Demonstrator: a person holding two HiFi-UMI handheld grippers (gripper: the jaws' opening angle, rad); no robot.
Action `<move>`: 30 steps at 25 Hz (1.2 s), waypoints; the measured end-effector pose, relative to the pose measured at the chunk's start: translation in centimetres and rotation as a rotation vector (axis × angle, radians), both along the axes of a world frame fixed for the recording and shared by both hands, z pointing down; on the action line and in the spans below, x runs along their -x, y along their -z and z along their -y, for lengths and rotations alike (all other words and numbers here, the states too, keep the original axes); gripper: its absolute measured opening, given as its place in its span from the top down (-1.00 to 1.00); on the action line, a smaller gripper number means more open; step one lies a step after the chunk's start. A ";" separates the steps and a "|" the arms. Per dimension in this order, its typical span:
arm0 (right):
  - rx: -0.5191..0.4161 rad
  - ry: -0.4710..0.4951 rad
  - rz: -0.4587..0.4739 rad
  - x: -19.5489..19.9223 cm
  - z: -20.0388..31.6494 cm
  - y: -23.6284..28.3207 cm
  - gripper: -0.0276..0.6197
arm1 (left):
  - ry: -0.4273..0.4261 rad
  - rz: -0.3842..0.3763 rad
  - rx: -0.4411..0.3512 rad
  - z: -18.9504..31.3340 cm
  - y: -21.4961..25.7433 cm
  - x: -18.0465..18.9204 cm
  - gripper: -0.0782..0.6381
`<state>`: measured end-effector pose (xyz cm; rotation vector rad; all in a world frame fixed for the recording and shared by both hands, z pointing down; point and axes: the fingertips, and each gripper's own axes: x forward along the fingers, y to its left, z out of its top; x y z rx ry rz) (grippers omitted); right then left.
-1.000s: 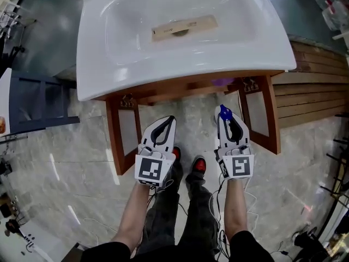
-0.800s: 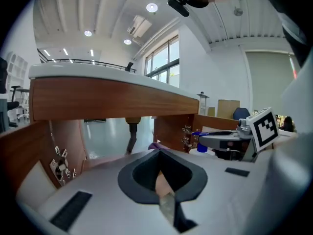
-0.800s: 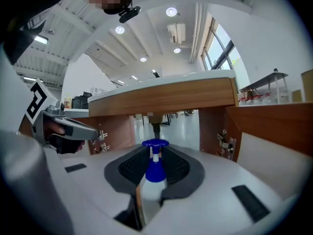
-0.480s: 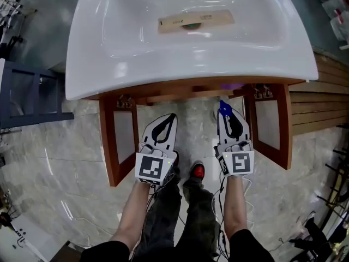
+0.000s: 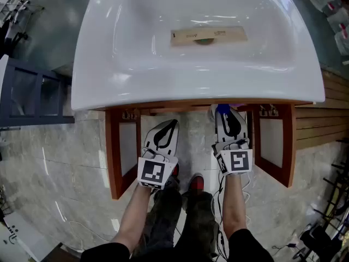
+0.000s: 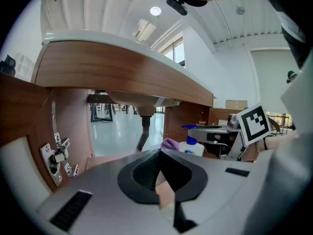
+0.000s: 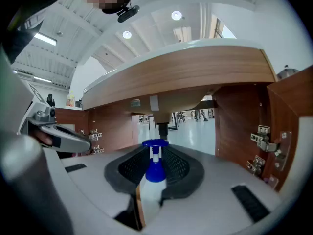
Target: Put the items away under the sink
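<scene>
Head view: white sink (image 5: 109, 64) fills the 12 o'clock half of the frame. A tan box (image 5: 209, 35) lies flat in the basin, across the drain. Below, the wood cabinet (image 5: 180, 106) has both doors swung out: L door (image 5: 124, 146) at 9 o'clock of the L gripper (image 5: 173, 123), R door (image 5: 272, 141) at 3 o'clock of the R gripper (image 5: 224, 113). The grippers are side by side, apart, both pointing to 12 o'clock at the opening. R tips are just under the sink's front edge, L tips a little short of it. L gripper: jaws closed tip to tip, nothing between the pads (its own view shows only a tan sliver thru the gap behind the tips). R gripper: jaws part-way apart and clamped on the pump bottle (image 7: 149, 192). The white body sits between the pads and the blue pump head sticks out past the tips at 12 o'clock, in line w/ the drain pipe (image 7: 161, 126) behind. The bottle is held at the cabinet mouth; in head view only its blue pump shows. L gripper view: purple item (image 6: 170, 143) inside the cabinet at approx 1 o'clock of the L tips. A white bottle w/ blue cap is just beside it at 3 o'clock; can't tell if that is the held one. Hinges (image 7: 264, 141) on the R side wall. Red-toed shoe (image 5: 197, 182) on the marble floor (image 5: 65, 168), at 6 o'clock of the grippers.
</scene>
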<state>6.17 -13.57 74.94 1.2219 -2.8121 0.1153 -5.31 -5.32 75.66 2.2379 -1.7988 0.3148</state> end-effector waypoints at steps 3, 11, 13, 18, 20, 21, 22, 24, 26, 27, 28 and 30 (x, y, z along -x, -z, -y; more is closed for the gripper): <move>-0.009 0.009 0.011 0.8 0.9 0.1 0.63 | 0.010 0.000 -0.003 0.4 -0.1 0.4 0.76; -0.023 0.033 0.024 2.5 2.8 0.0 0.63 | 0.042 0.003 -0.010 1.3 -0.3 2.1 0.76; -0.029 0.034 0.025 2.8 3.3 -0.2 0.63 | 0.046 0.008 -0.011 1.6 -0.5 2.4 0.76; -0.042 0.029 0.015 3.1 4.2 -1.1 0.63 | 0.053 0.017 -0.013 1.9 -1.1 2.8 0.76; -0.038 0.027 0.029 3.0 4.2 -1.4 0.63 | 0.052 0.017 -0.011 1.9 -1.3 2.9 0.76; -0.041 0.027 0.035 3.0 4.2 -1.4 0.63 | 0.049 0.019 -0.008 1.9 -1.4 2.9 0.76; -0.045 0.027 0.038 2.9 4.2 -1.3 0.63 | 0.047 0.021 -0.005 1.9 -1.5 2.9 0.76; -0.052 0.029 0.041 2.9 4.1 -1.2 0.63 | 0.047 0.017 -0.002 1.8 -1.7 2.8 0.76; -0.047 0.034 0.044 3.0 4.0 -1.3 0.63 | 0.044 0.017 0.001 1.8 -1.9 2.6 0.76; -0.041 0.040 0.047 3.0 3.8 -1.5 0.63 | 0.042 0.018 0.003 1.7 -2.0 2.5 0.76; -0.035 0.047 0.051 3.2 3.6 -1.6 0.63 | 0.041 0.019 0.005 1.7 -2.1 2.4 0.76; -0.032 0.053 0.050 3.3 3.3 -1.8 0.62 | 0.041 0.019 0.006 1.6 -2.1 2.3 0.76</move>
